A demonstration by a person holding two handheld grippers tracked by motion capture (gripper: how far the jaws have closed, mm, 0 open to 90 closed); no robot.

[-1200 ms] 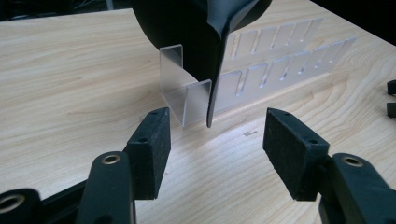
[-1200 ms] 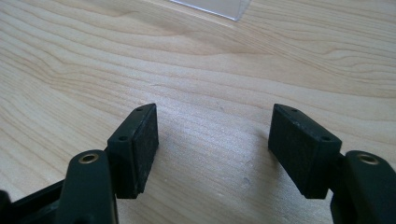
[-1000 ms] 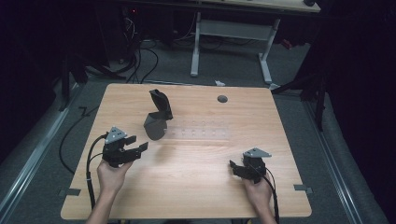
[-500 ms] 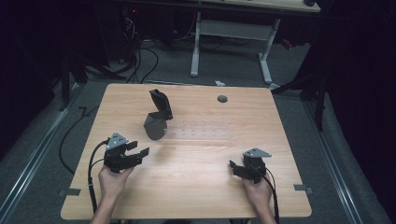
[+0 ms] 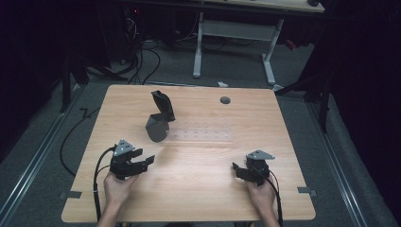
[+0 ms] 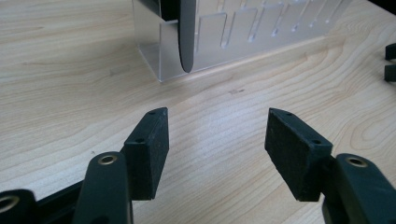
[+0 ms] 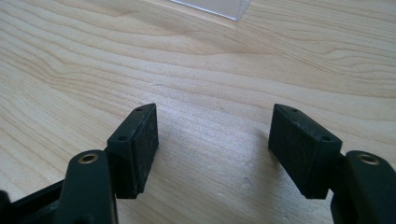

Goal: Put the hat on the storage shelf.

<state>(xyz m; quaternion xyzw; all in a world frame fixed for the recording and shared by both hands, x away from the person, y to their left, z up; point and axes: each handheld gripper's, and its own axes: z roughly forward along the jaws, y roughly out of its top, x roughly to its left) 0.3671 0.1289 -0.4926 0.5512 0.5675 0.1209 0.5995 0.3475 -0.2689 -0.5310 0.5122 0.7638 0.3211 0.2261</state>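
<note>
A clear plastic slotted rack (image 5: pixel 203 134) lies across the middle of the wooden table (image 5: pixel 283 123). At its left end stands a dark grey object (image 5: pixel 160 124), with a tall tilted slab above a rounded lower part. In the left gripper view its thin dark edge (image 6: pixel 185 42) sits in the end slot of the rack (image 6: pixel 243 32). My left gripper (image 5: pixel 145 159) is held low near the front left, short of the rack, open with nothing between its jaws (image 6: pixel 217 140). My right gripper (image 5: pixel 235 170) hovers at the front right, also open and empty (image 7: pixel 212 140).
A small round grey grommet (image 5: pixel 225 100) is set in the table's far side. The right gripper's fingertips (image 6: pixel 390 60) show at the right edge of the left gripper view. A corner of the rack (image 7: pixel 215 7) is at the top of the right gripper view. Cables lie on the floor beyond.
My left gripper has sunk a little toward the table and the near edge. The right gripper has stayed where it was.
</note>
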